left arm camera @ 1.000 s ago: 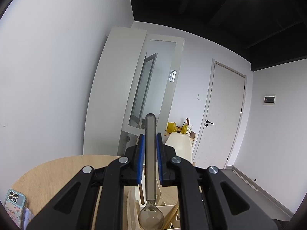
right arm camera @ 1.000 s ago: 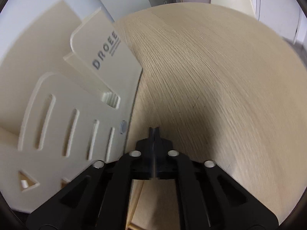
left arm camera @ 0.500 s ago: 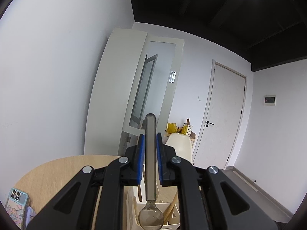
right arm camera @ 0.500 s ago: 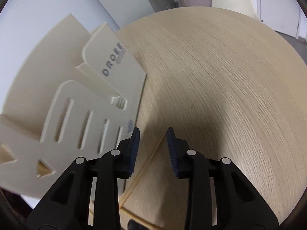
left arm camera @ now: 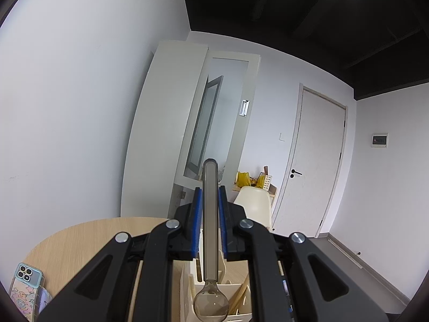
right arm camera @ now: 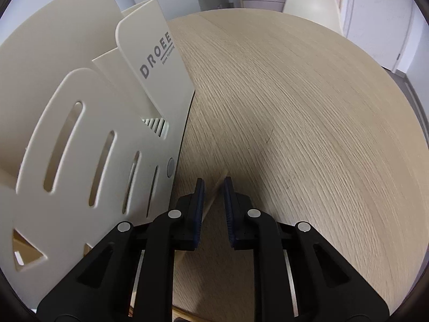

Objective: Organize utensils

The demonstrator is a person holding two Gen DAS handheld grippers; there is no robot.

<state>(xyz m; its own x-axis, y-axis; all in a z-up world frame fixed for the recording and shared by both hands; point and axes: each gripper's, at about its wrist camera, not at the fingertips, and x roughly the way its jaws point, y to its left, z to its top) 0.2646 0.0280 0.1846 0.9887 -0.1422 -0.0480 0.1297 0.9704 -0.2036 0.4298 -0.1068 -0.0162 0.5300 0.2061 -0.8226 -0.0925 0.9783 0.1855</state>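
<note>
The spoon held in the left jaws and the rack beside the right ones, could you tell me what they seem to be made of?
The spoon looks like smoky, translucent plastic, possibly glass: the holder behind shows through its glossy bowl. The rack looks like cream matte plastic, perhaps coated metal: thin, smooth walls with clean cut slots and printed lettering.

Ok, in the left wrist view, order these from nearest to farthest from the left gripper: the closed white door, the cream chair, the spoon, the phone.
1. Spoon: clamped in the left gripper, bowl toward the camera.
2. Phone: on the table, low left.
3. Cream chair: beyond the table, just right of the fingers.
4. Closed white door: back wall, right.
</note>
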